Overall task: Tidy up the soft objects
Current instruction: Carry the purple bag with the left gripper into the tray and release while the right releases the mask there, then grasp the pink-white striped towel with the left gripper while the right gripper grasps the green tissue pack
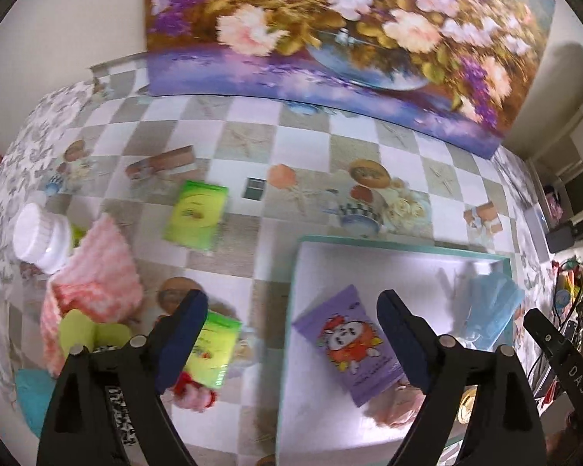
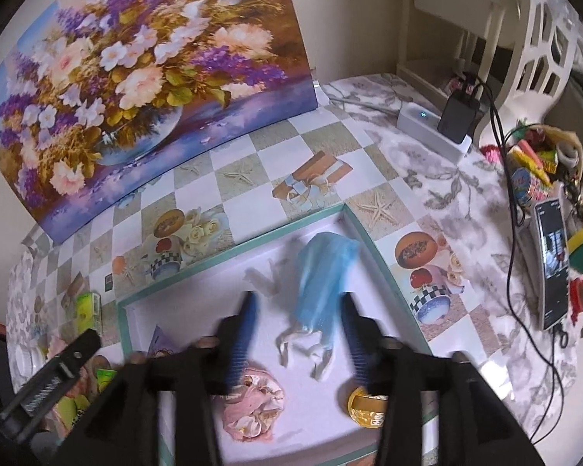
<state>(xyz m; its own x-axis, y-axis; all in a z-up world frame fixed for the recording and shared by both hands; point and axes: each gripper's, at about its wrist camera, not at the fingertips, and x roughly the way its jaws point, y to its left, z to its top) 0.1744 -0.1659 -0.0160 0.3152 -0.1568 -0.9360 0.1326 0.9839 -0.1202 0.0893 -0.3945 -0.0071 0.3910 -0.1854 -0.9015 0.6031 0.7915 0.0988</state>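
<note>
Left gripper (image 1: 291, 312): jaws spread wide, nothing between the pads, straddling the left rim of the white tray (image 1: 400, 250). Purple cartoon packet (image 1: 349, 343) lies in the tray just inside the right finger; its near corner is hidden behind that finger. Green tissue pack (image 1: 212, 353) sits outside the tray, half covered by the left finger. Red-and-white fuzzy item (image 1: 192, 392) below it is blurred, can't identify.

Right gripper (image 2: 300, 312): jaws parted, released, pads touching nothing. Blue face mask (image 2: 322, 275) lies loose in the tray between and just beyond the fingertips, white ear loops trailing toward the near side. Pink scrunchie (image 2: 252, 407) near the left finger, partly under it. Gold round lid (image 2: 365, 407) is cut off by the right finger.

Farther left on the table: pink checked cloth (image 1: 97, 272), second green pack (image 1: 196, 215), white jar (image 1: 39, 239). Flower painting (image 1: 330, 31) leans against the far wall. Motion blur on both views.
</note>
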